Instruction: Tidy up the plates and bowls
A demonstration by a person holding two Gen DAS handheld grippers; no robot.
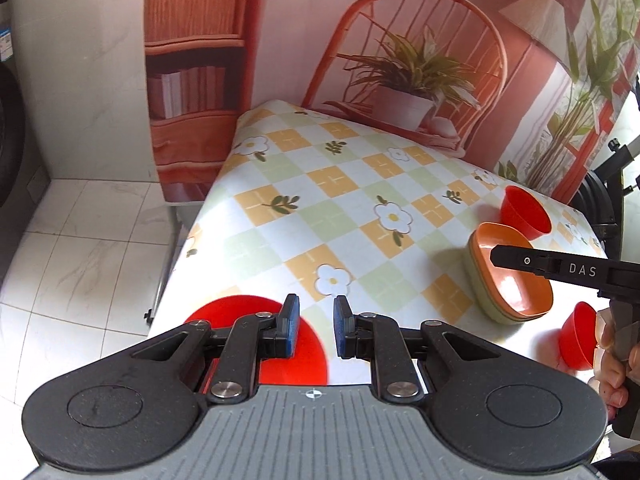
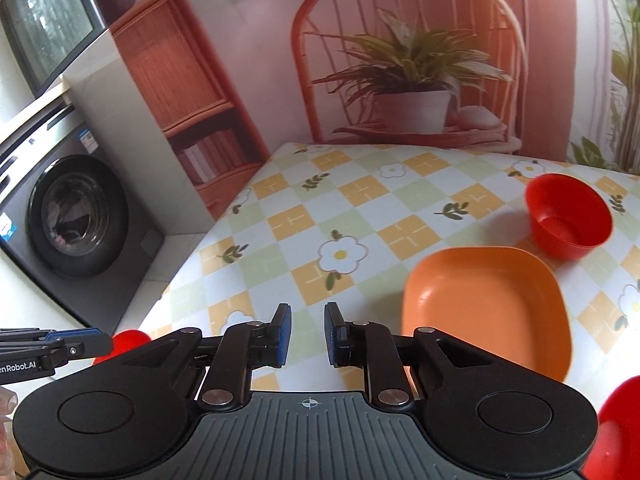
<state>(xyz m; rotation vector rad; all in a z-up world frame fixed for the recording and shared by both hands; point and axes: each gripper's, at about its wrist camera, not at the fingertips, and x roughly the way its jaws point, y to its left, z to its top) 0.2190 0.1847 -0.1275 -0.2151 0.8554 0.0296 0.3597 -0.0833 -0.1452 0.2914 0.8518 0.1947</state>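
Note:
A red plate [image 1: 304, 344] lies at the table's near edge, right under my open left gripper [image 1: 316, 330], whose fingers hold nothing. To the right an orange plate [image 1: 516, 284] sits stacked on a pale green one [image 1: 478, 284]. One red bowl [image 1: 524, 210] stands behind the stack, another red bowl [image 1: 576, 336] near the front right. In the right wrist view my right gripper [image 2: 307, 334] is open and empty above the tablecloth, left of the orange plate [image 2: 488, 308] and the far red bowl [image 2: 568, 216]. The red plate [image 2: 130, 340] peeks out at the left.
The table [image 1: 332, 208] wears a checked flower-print cloth and stands against a printed backdrop of a chair and plants. A washing machine [image 2: 76, 216] stands on the tiled floor to the left. A person's hand [image 1: 616, 364] holds the right gripper's handle.

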